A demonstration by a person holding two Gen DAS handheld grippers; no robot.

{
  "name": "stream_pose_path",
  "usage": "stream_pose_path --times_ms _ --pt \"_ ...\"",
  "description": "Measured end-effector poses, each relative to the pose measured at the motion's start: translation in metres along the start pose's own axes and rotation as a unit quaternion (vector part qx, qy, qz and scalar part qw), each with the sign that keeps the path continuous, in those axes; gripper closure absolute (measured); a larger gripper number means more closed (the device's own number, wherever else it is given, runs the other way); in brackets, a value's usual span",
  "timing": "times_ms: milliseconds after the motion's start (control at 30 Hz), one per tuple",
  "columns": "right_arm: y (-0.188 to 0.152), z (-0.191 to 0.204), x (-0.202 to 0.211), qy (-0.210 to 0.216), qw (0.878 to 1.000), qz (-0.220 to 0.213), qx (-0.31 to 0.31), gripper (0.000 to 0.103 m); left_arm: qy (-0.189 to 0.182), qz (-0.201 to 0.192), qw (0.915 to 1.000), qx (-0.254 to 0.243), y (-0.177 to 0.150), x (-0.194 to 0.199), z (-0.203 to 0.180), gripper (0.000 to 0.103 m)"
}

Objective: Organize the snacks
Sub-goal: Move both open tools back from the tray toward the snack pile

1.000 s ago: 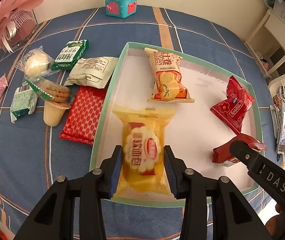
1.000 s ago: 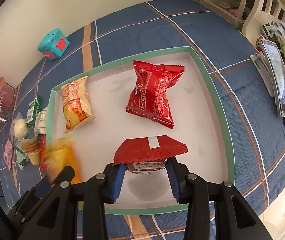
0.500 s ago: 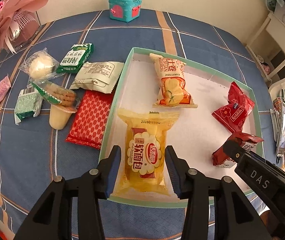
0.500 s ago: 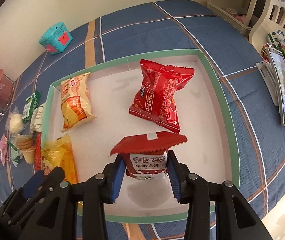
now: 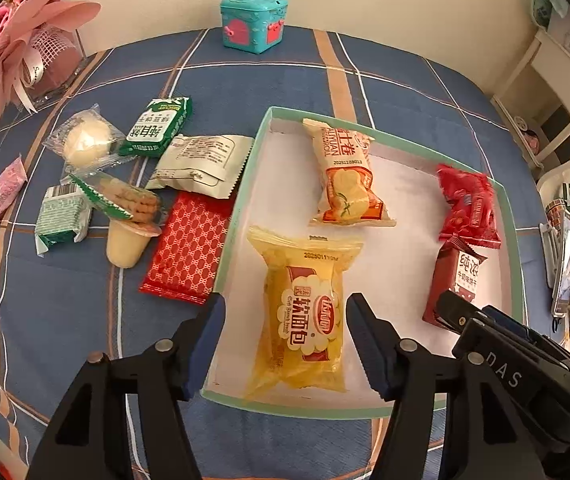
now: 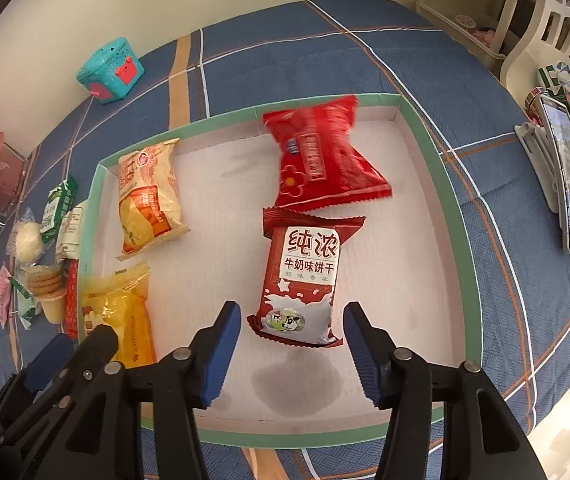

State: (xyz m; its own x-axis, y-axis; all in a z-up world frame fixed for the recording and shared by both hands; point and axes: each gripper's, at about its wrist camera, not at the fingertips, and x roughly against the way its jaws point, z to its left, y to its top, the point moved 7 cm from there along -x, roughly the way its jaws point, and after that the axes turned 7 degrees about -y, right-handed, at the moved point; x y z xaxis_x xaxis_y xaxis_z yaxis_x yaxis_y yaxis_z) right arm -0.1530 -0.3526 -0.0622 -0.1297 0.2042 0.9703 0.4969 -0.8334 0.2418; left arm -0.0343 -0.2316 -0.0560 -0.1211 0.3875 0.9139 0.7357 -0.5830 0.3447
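Surface: we work over a blue plaid cloth [image 5: 245,88] by a cream wall, with a green-rimmed tray [image 5: 241,208] on it.
Left gripper [image 5: 285,340]: our jaws have just been opening; they stand apart, clear of the yellow bread pack [image 5: 305,312] lying between them.
Right gripper [image 6: 291,350]: our jaws have likewise just been opening and are released; the red biscuit pack [image 6: 305,276] lies between them, untouched.
Yellow bread pack: flat in the tray's near left part, long axis running away from us.
Red biscuit pack: flat in the tray, long axis away from us, its far end touching the red pillow bag [image 6: 321,160].
Tray count: we see four packs, the fourth an orange bag [image 5: 345,176].
Outside the tray: eight snacks lie left of it, among them one red patterned packet [image 5: 189,248].
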Motion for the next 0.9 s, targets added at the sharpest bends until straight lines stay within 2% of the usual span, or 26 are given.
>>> stream_pose_path --times_ms 233,300,533,633,700,767,900 --pt "-0.001 -0.001 0.002 -0.003 1.000 0.001 0.002 0.039 0.008 -0.006 0.9999 0.002 0.001 0.006 0.005 0.037" --pt "0.000 -0.001 0.003 -0.003 1.000 -0.001 0.002 0.038 0.012 -0.013 0.9998 0.002 0.003 0.010 0.006 0.022" --pt "0.003 0.000 0.008 -0.001 1.000 -0.010 0.004 0.035 0.015 -0.041 0.9990 0.006 0.010 0.024 0.013 0.014" --pt "0.004 0.000 0.010 -0.002 1.000 -0.014 0.005 0.035 0.030 -0.057 0.9977 0.020 0.015 0.031 0.026 0.012" --pt "0.004 0.001 0.012 0.000 1.000 -0.018 0.005 0.031 0.043 -0.067 0.9961 0.038 0.017 0.036 0.040 0.006" --pt "0.005 0.002 0.014 0.001 1.000 -0.024 0.007 0.025 0.056 -0.076 0.9942 0.053 0.019 0.040 0.053 0.006" --pt "0.005 0.008 0.019 0.005 0.999 -0.033 0.015 0.021 0.091 -0.089 0.9880 0.088 0.021 0.049 0.088 0.006"
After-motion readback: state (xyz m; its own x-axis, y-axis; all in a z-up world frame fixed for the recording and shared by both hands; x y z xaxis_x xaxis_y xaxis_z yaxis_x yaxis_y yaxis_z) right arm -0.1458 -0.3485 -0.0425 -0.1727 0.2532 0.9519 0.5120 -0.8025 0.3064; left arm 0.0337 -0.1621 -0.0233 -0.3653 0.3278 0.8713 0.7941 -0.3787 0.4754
